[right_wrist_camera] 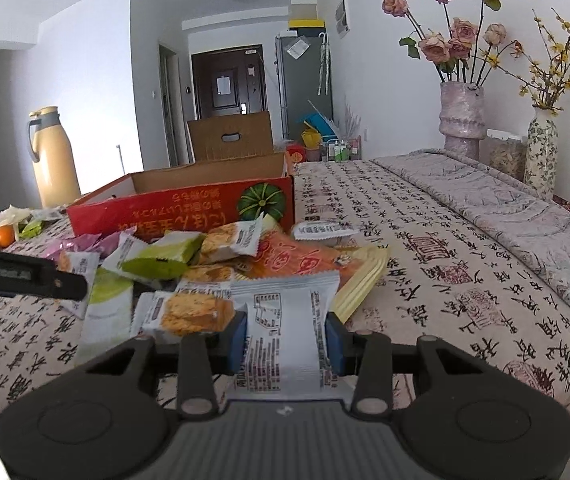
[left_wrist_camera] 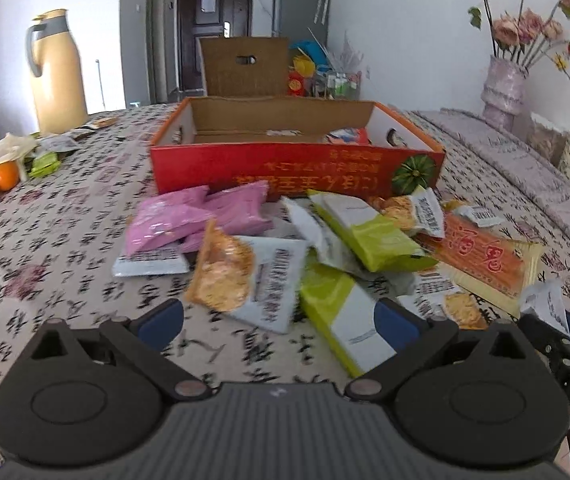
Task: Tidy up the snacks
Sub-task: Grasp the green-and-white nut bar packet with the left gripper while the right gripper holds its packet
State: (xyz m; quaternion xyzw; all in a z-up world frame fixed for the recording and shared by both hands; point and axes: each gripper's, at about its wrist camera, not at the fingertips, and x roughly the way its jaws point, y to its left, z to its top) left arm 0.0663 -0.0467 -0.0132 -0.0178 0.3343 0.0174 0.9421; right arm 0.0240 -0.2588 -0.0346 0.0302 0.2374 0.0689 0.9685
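Your right tongs (right_wrist_camera: 287,342) clench a white foil snack packet with printed text (right_wrist_camera: 281,320), blue pads pressing its two sides, just above the desk's calligraphy-print cloth (right_wrist_camera: 425,256). Your left tongs (left_wrist_camera: 281,322) stand released and wide over a lime-and-white wrapper (left_wrist_camera: 345,312) at the near edge of the loose snack pile (left_wrist_camera: 285,240). Beyond the pile sits the open red cardboard box with a green pumpkin picture (left_wrist_camera: 297,168), a few packets already inside.
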